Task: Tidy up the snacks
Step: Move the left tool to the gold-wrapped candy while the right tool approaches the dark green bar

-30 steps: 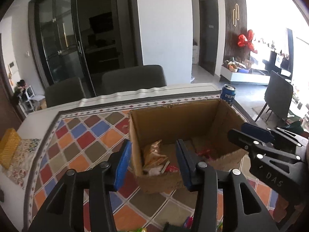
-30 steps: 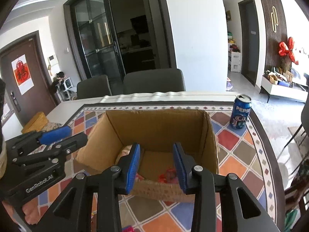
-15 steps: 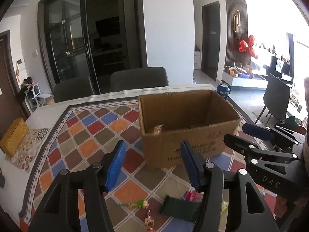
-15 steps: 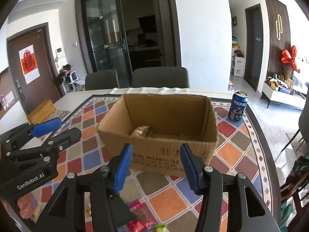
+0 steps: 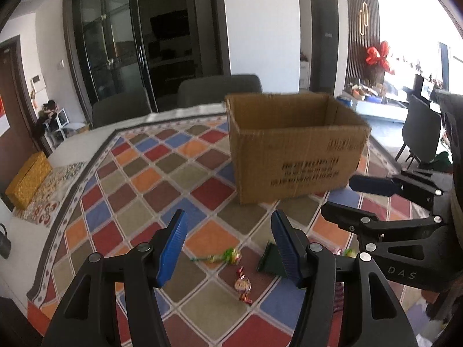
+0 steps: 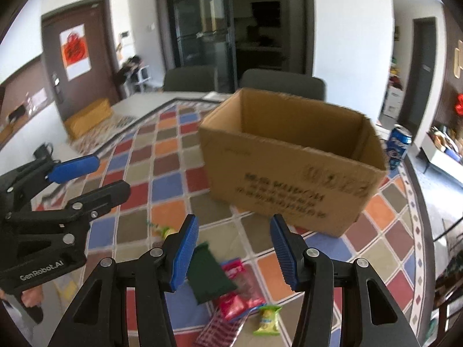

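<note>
An open cardboard box (image 5: 295, 150) (image 6: 289, 170) stands on the patterned tablecloth; its inside is hidden from here. Loose snacks lie in front of it: a dark green packet (image 6: 209, 277) (image 5: 267, 261), a red packet (image 6: 238, 295), a yellow-green candy (image 6: 267, 319), a green-wrapped candy (image 5: 224, 257) and small red-gold candies (image 5: 243, 286). My left gripper (image 5: 228, 245) is open and empty above the candies. My right gripper (image 6: 234, 251) is open and empty above the green and red packets.
A Pepsi can (image 6: 398, 147) stands right of the box. A yellow box (image 5: 27, 179) lies on a floral cloth at the table's left edge. Grey chairs (image 5: 220, 89) stand behind the table. The tablecloth (image 5: 173, 159) spreads left of the box.
Both grippers have pulled back and down from above the box toward the table's near side. The box interior has dropped out of sight and the loose snacks have come into view.
</note>
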A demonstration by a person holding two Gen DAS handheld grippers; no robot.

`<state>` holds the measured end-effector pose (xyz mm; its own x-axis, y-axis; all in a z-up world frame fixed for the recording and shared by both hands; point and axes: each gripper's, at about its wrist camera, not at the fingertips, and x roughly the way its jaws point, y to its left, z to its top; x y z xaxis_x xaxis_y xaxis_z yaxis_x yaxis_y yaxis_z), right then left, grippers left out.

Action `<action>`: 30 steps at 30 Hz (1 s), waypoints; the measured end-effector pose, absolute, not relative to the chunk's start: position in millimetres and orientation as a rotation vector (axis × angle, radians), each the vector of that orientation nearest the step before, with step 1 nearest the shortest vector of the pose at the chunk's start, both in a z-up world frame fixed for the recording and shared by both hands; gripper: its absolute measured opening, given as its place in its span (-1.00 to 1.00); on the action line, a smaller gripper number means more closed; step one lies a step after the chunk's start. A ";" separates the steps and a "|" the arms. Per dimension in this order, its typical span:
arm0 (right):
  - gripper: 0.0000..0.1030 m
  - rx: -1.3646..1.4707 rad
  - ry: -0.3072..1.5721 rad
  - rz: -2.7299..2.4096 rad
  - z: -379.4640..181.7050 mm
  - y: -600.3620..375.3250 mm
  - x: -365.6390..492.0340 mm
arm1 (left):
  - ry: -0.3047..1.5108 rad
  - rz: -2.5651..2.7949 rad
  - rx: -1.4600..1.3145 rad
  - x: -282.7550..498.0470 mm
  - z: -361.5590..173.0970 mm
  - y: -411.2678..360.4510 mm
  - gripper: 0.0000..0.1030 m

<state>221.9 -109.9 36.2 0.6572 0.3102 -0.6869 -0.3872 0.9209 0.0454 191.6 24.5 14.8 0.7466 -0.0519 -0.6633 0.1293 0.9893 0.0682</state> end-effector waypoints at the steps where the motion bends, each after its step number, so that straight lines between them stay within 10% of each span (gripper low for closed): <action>1: 0.02 -0.122 0.761 0.407 33.7 -106.9 221.3 | 0.734 -0.099 0.110 190.4 10.0 26.1 0.14; 30: 0.19 -0.498 1.080 0.625 -69.5 -45.9 244.4 | 0.986 -0.247 0.101 201.0 -95.1 38.8 0.00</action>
